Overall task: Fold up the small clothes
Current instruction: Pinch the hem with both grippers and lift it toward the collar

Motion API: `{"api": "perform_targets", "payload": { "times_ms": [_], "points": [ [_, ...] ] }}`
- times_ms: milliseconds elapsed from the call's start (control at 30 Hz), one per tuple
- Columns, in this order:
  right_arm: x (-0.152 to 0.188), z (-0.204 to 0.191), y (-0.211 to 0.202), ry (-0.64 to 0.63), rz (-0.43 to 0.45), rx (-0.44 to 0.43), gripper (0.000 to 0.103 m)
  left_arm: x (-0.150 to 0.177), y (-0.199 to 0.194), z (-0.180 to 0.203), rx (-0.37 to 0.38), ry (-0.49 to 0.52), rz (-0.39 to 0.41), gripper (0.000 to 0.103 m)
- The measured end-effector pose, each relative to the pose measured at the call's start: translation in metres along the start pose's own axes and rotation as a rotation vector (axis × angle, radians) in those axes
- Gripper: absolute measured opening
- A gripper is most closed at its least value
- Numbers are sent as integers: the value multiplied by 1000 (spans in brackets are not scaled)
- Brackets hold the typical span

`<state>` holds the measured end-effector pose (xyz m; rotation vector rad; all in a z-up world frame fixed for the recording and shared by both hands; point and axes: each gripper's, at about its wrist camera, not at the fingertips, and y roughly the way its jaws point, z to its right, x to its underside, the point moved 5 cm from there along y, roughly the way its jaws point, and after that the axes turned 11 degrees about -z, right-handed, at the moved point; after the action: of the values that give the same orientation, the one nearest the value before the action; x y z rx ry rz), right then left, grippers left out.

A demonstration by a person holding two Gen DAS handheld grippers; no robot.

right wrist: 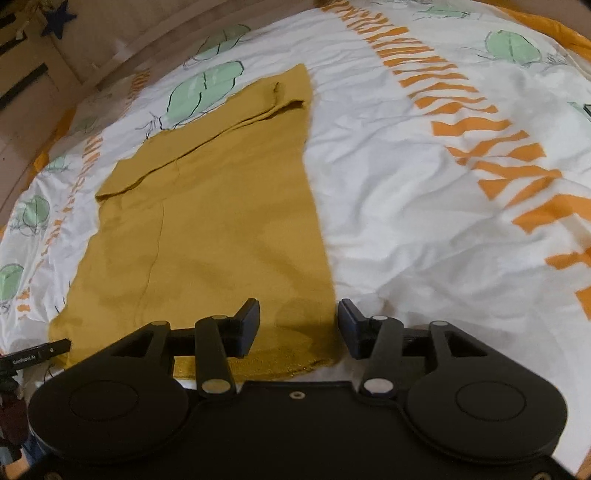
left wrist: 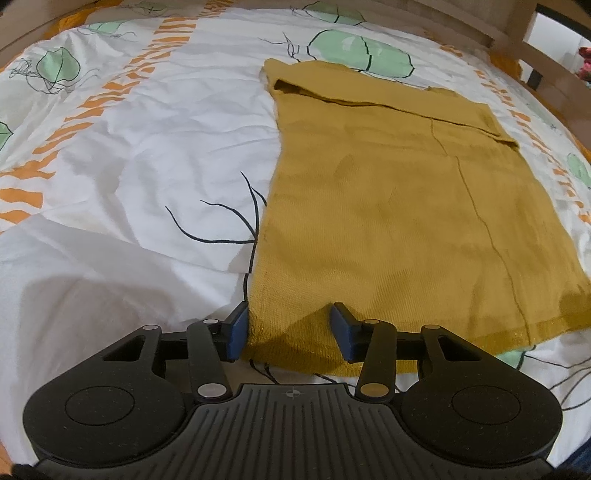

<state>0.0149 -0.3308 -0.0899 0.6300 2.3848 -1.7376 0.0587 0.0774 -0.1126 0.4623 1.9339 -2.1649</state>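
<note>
A mustard yellow knitted garment [left wrist: 388,206] lies flat on the bed, its sides folded in so it forms a long strip; it also shows in the right wrist view [right wrist: 221,229]. My left gripper [left wrist: 290,326] is open, its fingers straddling the near left corner of the hem. My right gripper [right wrist: 298,325] is open, its fingers straddling the near right corner of the hem. Neither gripper holds the cloth.
The garment rests on a white bedsheet [left wrist: 147,155] printed with orange bands and green leaves. A wooden bed frame [left wrist: 517,33] runs along the far edge. Part of the other gripper's body [right wrist: 33,356] shows at the left edge of the right wrist view.
</note>
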Motion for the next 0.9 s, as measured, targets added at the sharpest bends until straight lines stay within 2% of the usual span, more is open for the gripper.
{"api": "perform_targets", "payload": {
  "times_ms": [100,233,267,300,333,533,667,900],
  "points": [
    [1,-3,7,-11,-19,-3,56,0,1,1,14,6,-4,40],
    [3,-9,13,-53,-46,3,55,1,2,1,60,6,-8,18],
    [4,-10,14,-61,-52,3,46,1,2,1,75,1,-8,11],
    [4,-11,15,-66,-62,1,22,1,2,1,89,-2,-9,9],
    [5,-10,16,-62,-77,-11,14,2,1,1,101,-9,-7,8],
    [5,-8,2,-35,-35,-94,13,-3,-16,2,127,-28,54,6],
    [-5,-12,-17,-9,44,-154,13,-16,-37,1,169,-48,126,6],
    [-37,-26,-40,-19,163,-215,13,-51,-66,-1,197,-80,241,6]
  ]
}}
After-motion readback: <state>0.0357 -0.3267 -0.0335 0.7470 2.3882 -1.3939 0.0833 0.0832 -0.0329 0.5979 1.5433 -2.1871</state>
